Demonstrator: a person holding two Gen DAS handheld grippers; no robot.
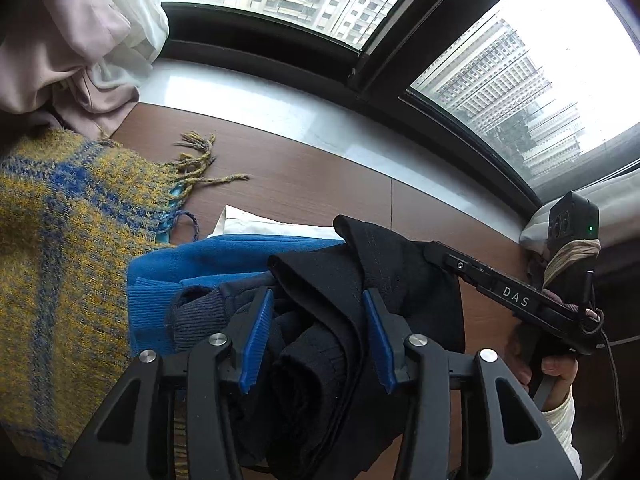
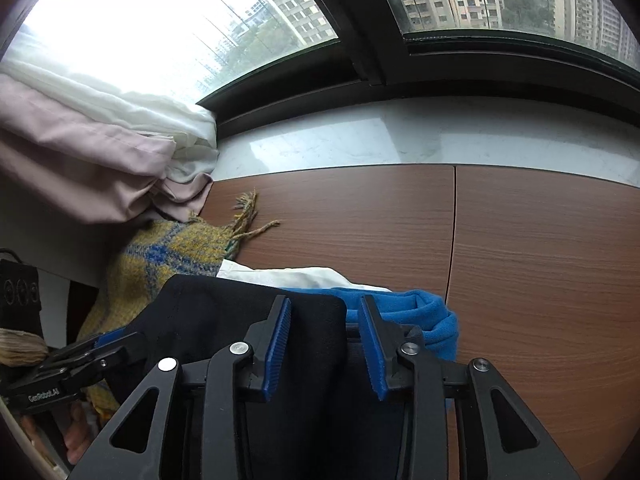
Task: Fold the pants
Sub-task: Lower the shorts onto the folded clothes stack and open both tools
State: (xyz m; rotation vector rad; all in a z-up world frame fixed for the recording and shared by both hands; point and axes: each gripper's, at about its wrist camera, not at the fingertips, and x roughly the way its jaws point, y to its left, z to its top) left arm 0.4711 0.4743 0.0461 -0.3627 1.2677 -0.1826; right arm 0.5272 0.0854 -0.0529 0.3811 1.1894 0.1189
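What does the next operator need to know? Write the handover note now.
Left gripper: jaws open, bunched black fabric pants lying between the fingers, not clamped.
Right gripper: jaws open, over a flat part of the same pants.
The pants sit on a pile: blue fleece garment, white cloth, yellow-and-blue fringed woven scarf, all on the brown wooden table by the window.
Done: no neat fold visible; the pants are still crumpled.
Left: spread them flat, then fold.
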